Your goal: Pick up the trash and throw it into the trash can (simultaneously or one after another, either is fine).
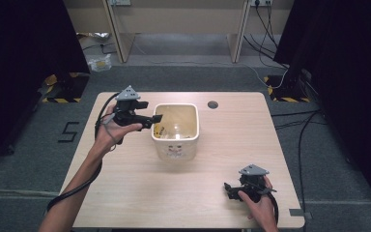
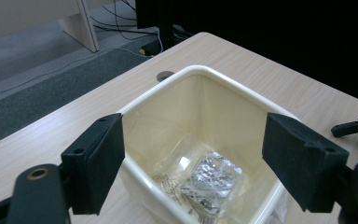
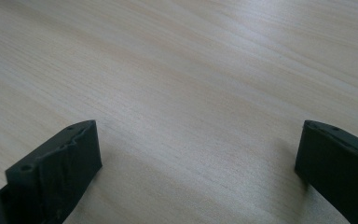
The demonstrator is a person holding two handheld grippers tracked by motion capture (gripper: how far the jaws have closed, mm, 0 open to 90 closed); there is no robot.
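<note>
Fingers (image 2: 95, 163) on the left gripper (image 2: 193, 163) spread wide, nothing between them – just hanging above the near rim of the cream bin (image 2: 200, 100). Looking straight down past them into the bin: a crumpled silvery wrapper (image 2: 212, 179) and some clear plastic packaging (image 2: 172, 179) lying on the bottom. Not touching the rim or the stuff inside, as far as can be told.

From the high view, same left gripper (image 1: 157, 118) held level at the bin's (image 1: 175, 145) left edge, tips poking just over the rim, left hand (image 1: 110, 131) wrapped round the handle, cable looping back along the forearm. Bin sitting upright around the middle of the worktop (image 1: 140, 193), slightly toward the far side, with a small printed picture on its front wall. Round cable hole (image 1: 212, 104) in the worktop just behind and to the right of the bin.

Right gripper (image 3: 196, 163) fingers (image 3: 58, 172) also wide apart and empty – plain wood grain between them. Seen from above, right gripper (image 1: 228, 189) parked low at the near right corner of the worktop, well apart from the bin, right hand (image 1: 258, 200) resting on it.

Further out: grey carpet, black curtains on both sides, cables trailing over the floor.
</note>
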